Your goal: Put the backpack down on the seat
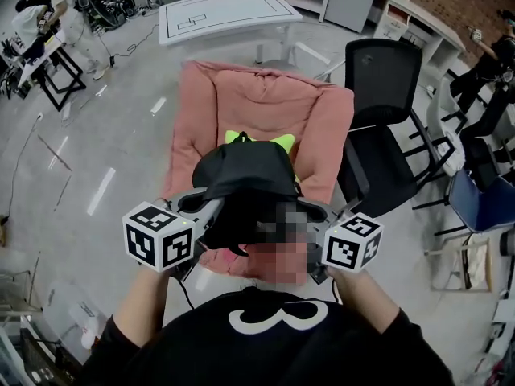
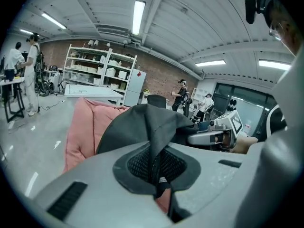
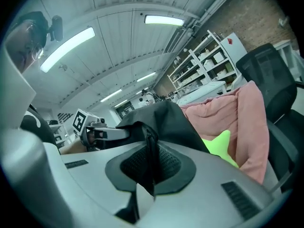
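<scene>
1. The left gripper had its jaws pressed together on a fold of the black backpack; in the left gripper view the dark fabric, with a zip line along it, rose straight out from between the ribbed pads.
2. The right gripper was pinched the same way on another fold of the backpack, with the cloth running up from its closed jaws.
3. In the head view the backpack hung between the two grippers, bunched into a rounded dark mass, with a marker cube to either side of it.
4. It was held over the front part of a pink padded seat, which stood open just beyond the person.
5. Whether the underside of the backpack touched the cushion could not be told, since the bag itself hid that spot.
6. A neon green pointed thing lay on the seat behind the backpack, two of its tips showing above the bag.
7. A black mesh office chair stood just beside the pink seat on its right.
8. A white table stood farther back, beyond the seat.
9. A blue chair sat well off to the right.
10. People stood at workbenches in the far left corner.
</scene>
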The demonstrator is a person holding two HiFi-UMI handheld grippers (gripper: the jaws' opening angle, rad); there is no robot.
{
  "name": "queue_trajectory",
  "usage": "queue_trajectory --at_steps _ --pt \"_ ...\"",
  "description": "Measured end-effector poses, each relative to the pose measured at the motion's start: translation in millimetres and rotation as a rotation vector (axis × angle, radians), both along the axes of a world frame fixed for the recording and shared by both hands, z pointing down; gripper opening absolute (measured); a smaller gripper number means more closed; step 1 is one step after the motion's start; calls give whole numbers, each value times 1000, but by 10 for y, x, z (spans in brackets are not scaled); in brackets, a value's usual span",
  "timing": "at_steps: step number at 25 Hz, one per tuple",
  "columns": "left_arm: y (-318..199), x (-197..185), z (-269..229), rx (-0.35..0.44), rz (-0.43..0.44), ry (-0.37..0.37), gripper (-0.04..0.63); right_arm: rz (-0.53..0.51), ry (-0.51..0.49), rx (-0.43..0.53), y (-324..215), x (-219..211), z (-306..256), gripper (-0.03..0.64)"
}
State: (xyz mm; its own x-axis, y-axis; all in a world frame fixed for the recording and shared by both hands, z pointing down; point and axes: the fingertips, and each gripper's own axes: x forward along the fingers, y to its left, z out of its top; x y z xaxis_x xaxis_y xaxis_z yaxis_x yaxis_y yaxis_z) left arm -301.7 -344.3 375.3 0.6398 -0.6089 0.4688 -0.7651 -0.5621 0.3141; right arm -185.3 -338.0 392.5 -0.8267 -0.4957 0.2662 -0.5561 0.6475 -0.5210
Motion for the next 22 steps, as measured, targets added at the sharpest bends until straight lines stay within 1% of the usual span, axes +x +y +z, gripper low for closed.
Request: queue_trajectory --at_steps 2,5,9,13,17,22 --pt "-250 -48 48 7 21 -11 12 41 13 8 -219 -43 35 29" --pt "-596 -71 193 -5 38 -26 12 100 30 6 -501 -71 153 30" --pt "-927 -20 405 -14 60 -43 12 162 48 -20 -726 -48 363 30" --pt "-1118 11 550 2 78 -44 12 185 89 -11 -897 -28 510 29" --pt "-1212 -9 824 7 93 -68 14 204 145 -19 -978 -47 773 31" --pt "-1397 -33 1296 -40 105 -31 15 219 152 -51 -1149 -35 1217 31"
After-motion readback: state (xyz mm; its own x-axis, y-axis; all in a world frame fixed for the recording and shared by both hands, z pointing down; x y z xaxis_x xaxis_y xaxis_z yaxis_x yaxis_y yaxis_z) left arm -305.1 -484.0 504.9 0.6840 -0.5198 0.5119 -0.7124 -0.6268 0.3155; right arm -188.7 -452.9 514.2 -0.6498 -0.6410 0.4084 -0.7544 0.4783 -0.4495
